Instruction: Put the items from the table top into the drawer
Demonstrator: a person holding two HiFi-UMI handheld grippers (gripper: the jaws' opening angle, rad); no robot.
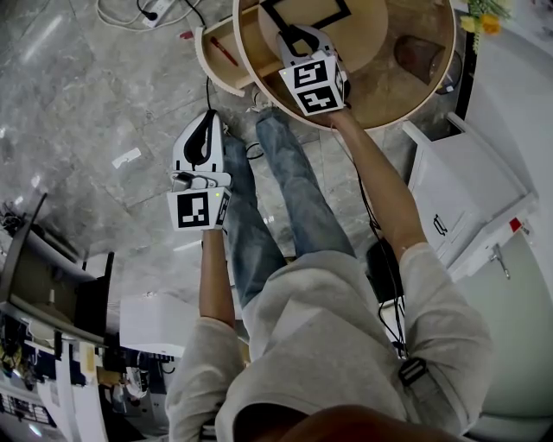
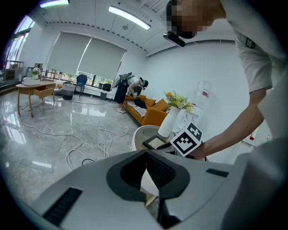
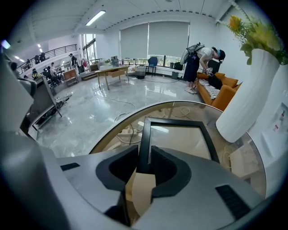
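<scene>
a person standing at a round wooden table (image 1: 429,89) works with a handheld gripper in each hand. the right gripper (image 1: 299,36) reaches over the table's near side, its jaws clamped on one side bar of a black picture frame (image 1: 304,10) that lies flat on the table top; the right gripper view shows the two dark pads pressed against either face of that bar, with the rest of the frame stretching away across the table. the left gripper (image 1: 207,121) hangs off the table, over the grey marble floor (image 1: 95,95) beside the person's jeans (image 1: 294,190), its jaws pinched together with nothing between them, as the left gripper view makes plain. the table's drawer (image 1: 210,53) stands pulled out from the table's rim on the side towards the left gripper, and a thin red item (image 1: 223,50), too small to identify, lies inside it. on the far part of the table from the frame stands a white vase (image 3: 245,96) of yellow flowers (image 3: 246,28), upright and clear of the frame. white cables (image 3: 127,133) trail on the floor beneath the table, seen through its glass top. beyond the table, an orange sofa (image 3: 219,92) sits under the windows, where another person bends over it.
</scene>
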